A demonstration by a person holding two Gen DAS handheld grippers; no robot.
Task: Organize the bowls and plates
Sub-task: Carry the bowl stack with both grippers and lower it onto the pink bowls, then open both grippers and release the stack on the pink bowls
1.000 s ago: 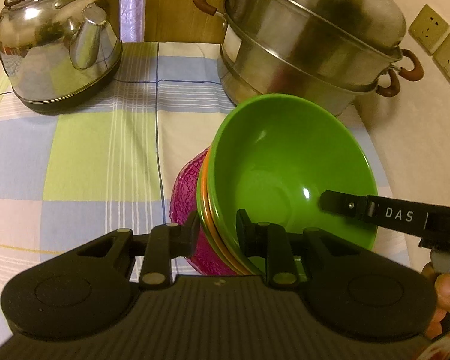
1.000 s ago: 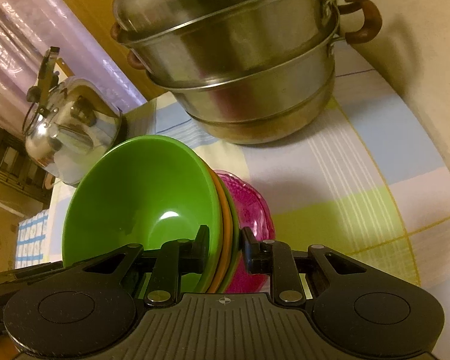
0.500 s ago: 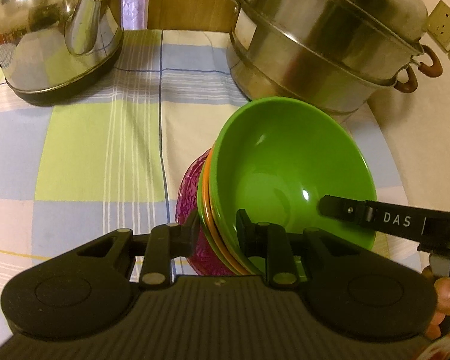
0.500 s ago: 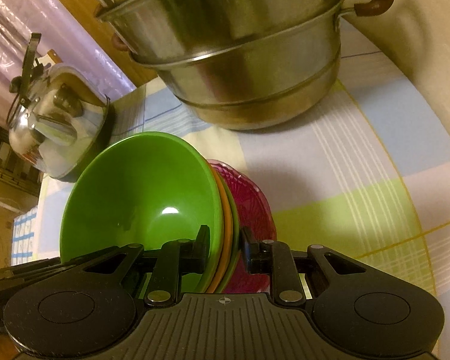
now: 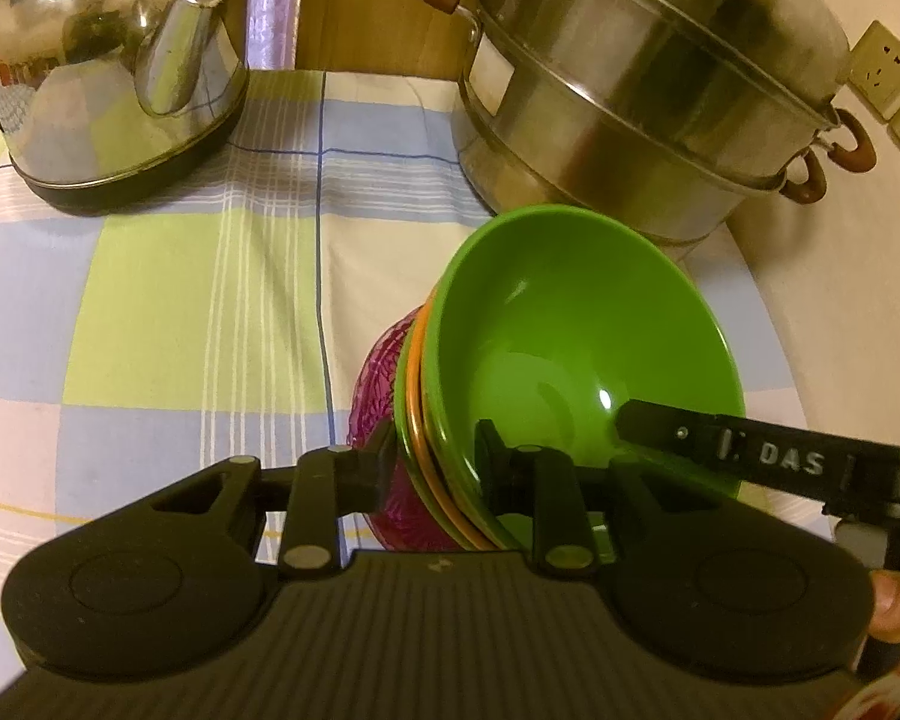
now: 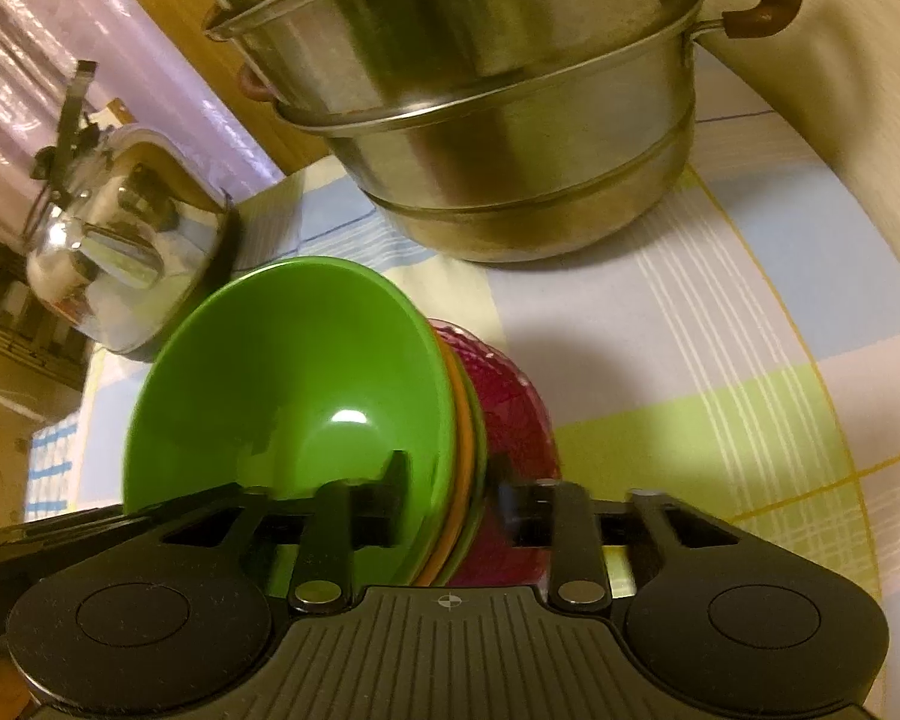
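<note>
A nested stack of bowls is held between both grippers above the checked tablecloth. Its top green bowl (image 5: 576, 336) sits in orange and green bowls, with a purple-pink glass bowl (image 5: 378, 408) at the bottom. My left gripper (image 5: 435, 459) is shut on the stack's rim, one finger inside the green bowl, one on the glass bowl. My right gripper (image 6: 450, 495) is shut on the opposite rim of the same stack (image 6: 306, 384); it also shows in the left wrist view (image 5: 750, 456). The stack is tilted in both views.
A large steel steamer pot (image 5: 642, 90) stands at the back right, close behind the stack. A steel kettle (image 5: 108, 60) stands at the back left. The checked tablecloth (image 5: 180, 300) covers the table. Wall sockets (image 5: 888, 72) are at the far right.
Both grippers have carried the bowl stack forward towards the steamer pot and kettle, which now look larger and nearer. Both grips are unchanged.
</note>
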